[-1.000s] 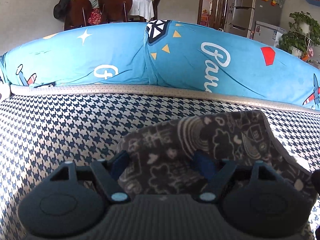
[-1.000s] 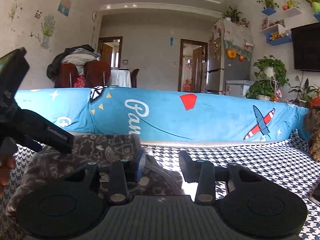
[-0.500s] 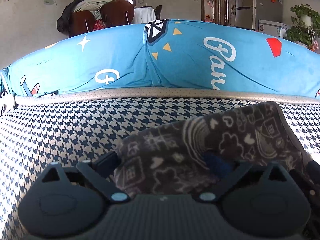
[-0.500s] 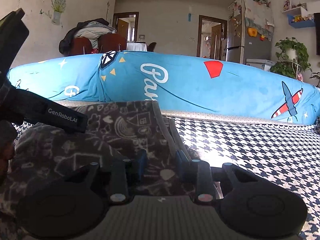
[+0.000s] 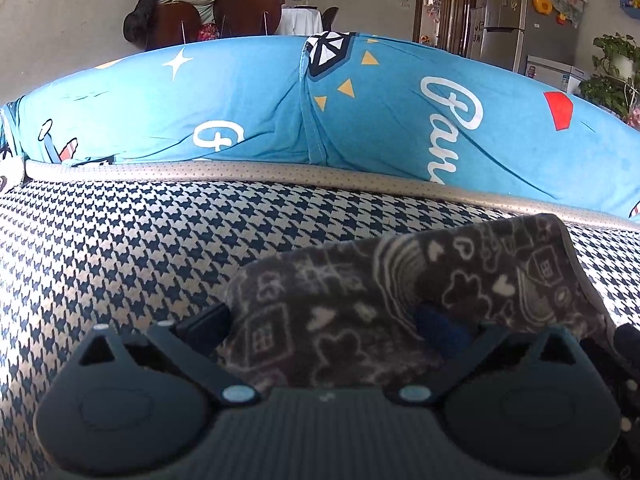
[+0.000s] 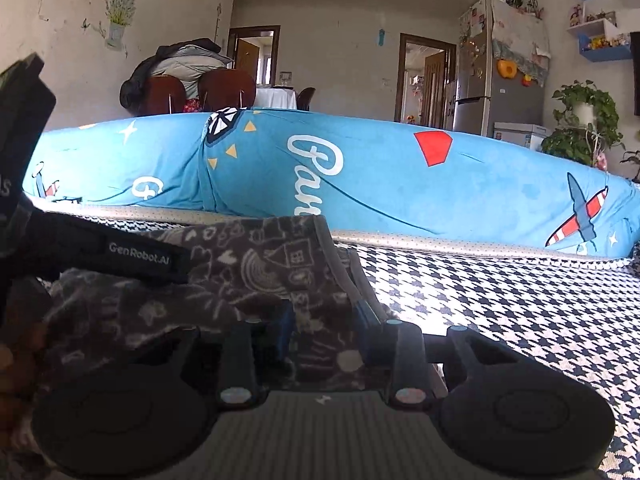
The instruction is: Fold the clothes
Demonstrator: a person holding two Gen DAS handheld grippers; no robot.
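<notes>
One dark grey garment, printed with pale doodles of hearts, houses and clouds, lies on the houndstooth cover of a bed or sofa, its long axis running left to right across both views and its banded edge on the right side, angled away toward the far edge. Two grippers work on it. The left gripper is spread wide, one finger just left of the cloth's left end and the other sunk into a crease of the fabric; whether it pinches anything I cannot tell. The right gripper is narrow, its fingers closed on a fold of the garment near the banded edge. In the right wrist view the left gripper's black body crosses above the cloth. Behind the garment one long blue bolster with aeroplane prints and white lettering lies along the far edge. Beyond it are two brown chairs heaped with clothes, two doorways, one fridge and a leafy potted plant.
</notes>
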